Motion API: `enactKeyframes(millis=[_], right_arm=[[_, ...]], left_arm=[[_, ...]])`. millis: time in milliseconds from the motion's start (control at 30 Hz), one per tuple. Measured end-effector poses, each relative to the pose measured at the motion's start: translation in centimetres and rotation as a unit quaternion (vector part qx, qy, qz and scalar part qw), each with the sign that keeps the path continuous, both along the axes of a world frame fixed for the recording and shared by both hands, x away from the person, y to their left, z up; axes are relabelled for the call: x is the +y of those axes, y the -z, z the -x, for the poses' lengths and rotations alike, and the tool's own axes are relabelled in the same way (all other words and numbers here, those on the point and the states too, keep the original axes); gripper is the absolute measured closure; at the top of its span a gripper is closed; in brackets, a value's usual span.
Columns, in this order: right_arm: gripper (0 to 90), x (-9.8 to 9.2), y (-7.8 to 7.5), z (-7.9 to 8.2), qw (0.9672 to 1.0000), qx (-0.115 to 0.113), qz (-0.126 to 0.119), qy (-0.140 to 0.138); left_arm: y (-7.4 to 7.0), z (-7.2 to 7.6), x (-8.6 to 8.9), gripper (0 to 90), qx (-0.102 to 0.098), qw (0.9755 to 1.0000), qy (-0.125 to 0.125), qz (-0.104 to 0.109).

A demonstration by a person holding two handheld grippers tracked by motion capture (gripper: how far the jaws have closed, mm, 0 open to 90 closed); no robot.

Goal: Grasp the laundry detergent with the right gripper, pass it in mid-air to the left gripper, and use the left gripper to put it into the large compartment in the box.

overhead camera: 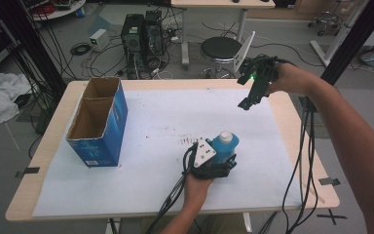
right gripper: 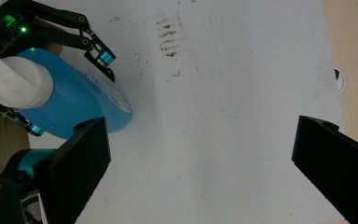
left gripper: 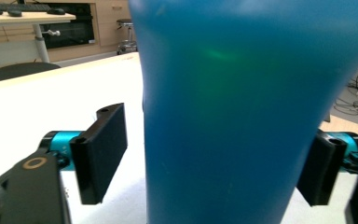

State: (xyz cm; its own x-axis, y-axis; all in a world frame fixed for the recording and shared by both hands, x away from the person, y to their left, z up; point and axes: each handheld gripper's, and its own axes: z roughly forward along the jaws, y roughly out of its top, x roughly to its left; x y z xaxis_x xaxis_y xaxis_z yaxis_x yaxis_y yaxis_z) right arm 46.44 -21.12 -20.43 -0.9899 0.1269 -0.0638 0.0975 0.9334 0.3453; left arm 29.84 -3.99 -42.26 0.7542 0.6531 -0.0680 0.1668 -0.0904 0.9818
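One blue bottle (overhead camera: 223,146) with a white cap (overhead camera: 227,136) stood upright on the white paper sheet (overhead camera: 151,146) covering the bench (overhead camera: 292,112), near its front edge, as I worked the rig from afar. The left tongs (overhead camera: 222,163) bracketed its smooth, rounded plastic body, jaws partly shut; in the left gripper view one flat black pad (left gripper: 100,151) stood clear of the bottle's side, so I judged the grasp under way, not yet firm. The right tongs (overhead camera: 247,103) hung wide open and empty above the bench's far right. The next move, as I read it, called for a full squeeze, then a lift. An open-topped blue cardboard box (overhead camera: 99,122) waited at the left.
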Motion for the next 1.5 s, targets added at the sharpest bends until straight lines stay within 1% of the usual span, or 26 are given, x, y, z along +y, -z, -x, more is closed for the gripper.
enactKeyframes(millis=[33,100,267,300,533,567,633,700,867,933,1033,1100,1133,1233,1300,1333,1433,1500], right_arm=[[3.3,0.0,0.0,0.0,1.0,0.0,0.0,0.001],[3.3,0.0,-0.1,0.0,1.0,0.0,0.0,0.001],[3.3,0.0,-0.1,0.1,1.0,0.001,0.001,0.001],[3.3,0.0,-0.1,0.0,1.0,0.0,0.0,-0.002],[3.3,0.0,-0.1,0.1,1.0,0.001,0.001,0.001],[3.3,0.0,-0.1,0.1,1.0,0.001,0.002,0.001],[3.3,0.0,-0.1,0.1,1.0,0.001,0.002,0.001],[3.3,0.0,-0.1,0.1,1.0,0.001,0.002,0.001],[3.3,0.0,-0.1,0.2,1.0,0.0,0.003,0.001],[3.3,0.1,-0.1,0.2,1.0,0.0,0.003,0.001],[3.3,0.0,-0.1,0.3,1.0,0.0,0.003,0.0],[3.3,-0.1,-0.1,0.3,1.0,-0.001,0.002,-0.001],[3.3,-0.2,-0.2,0.3,1.0,-0.001,0.003,-0.001],[3.3,-0.4,-0.2,0.4,1.0,0.0,0.003,0.005],[3.3,-0.5,-0.2,0.4,1.0,0.0,0.003,0.006],[3.3,-0.6,-0.3,0.4,1.0,-0.001,0.003,0.006],[3.3,-0.6,-0.2,0.4,1.0,-0.001,0.003,0.007],[3.3,-0.6,-0.2,0.3,1.0,-0.001,0.001,0.007]], left_arm=[[0.0,0.0,0.0,22.5,0.001,1.0,-0.001,0.0],[0.0,0.1,0.0,25.9,-0.003,1.0,-0.001,-0.001],[0.0,0.1,0.0,29.2,-0.004,1.0,0.0,-0.005],[0.0,0.2,0.0,29.8,-0.005,1.0,0.0,-0.007],[-0.1,0.3,0.0,34.7,-0.01,0.9999,-0.001,-0.01],[-0.1,0.3,0.0,36.9,-0.012,0.9999,-0.001,-0.009],[-0.2,0.3,0.1,37.7,-0.013,0.9999,-0.002,-0.008],[-0.3,0.4,0.1,42.0,-0.017,0.9998,0.001,-0.007],[-0.3,0.4,0.2,43.4,-0.016,0.9998,0.003,-0.007],[-0.4,0.3,0.2,43.8,-0.013,0.9999,0.008,-0.005],[-0.7,0.0,0.5,44.0,-0.011,0.9994,0.029,-0.015],[-1.1,-0.3,0.8,44.2,-0.014,0.9986,0.045,-0.025],[-1.3,-0.6,1.0,44.2,-0.016,0.9981,0.052,-0.027],[-2.3,-1.5,2.0,44.3,-0.017,0.9968,0.076,-0.017],[-2.9,-2.2,2.9,44.3,-0.019,0.9948,0.099,-0.014],[-3.4,-2.7,3.4,44.3,-0.021,0.9931,0.114,-0.014],[-4.0,-3.5,4.3,44.3,-0.024,0.9896,0.14,-0.022],[-4.4,-4.0,4.8,44.3,-0.028,0.9866,0.158,-0.032]])
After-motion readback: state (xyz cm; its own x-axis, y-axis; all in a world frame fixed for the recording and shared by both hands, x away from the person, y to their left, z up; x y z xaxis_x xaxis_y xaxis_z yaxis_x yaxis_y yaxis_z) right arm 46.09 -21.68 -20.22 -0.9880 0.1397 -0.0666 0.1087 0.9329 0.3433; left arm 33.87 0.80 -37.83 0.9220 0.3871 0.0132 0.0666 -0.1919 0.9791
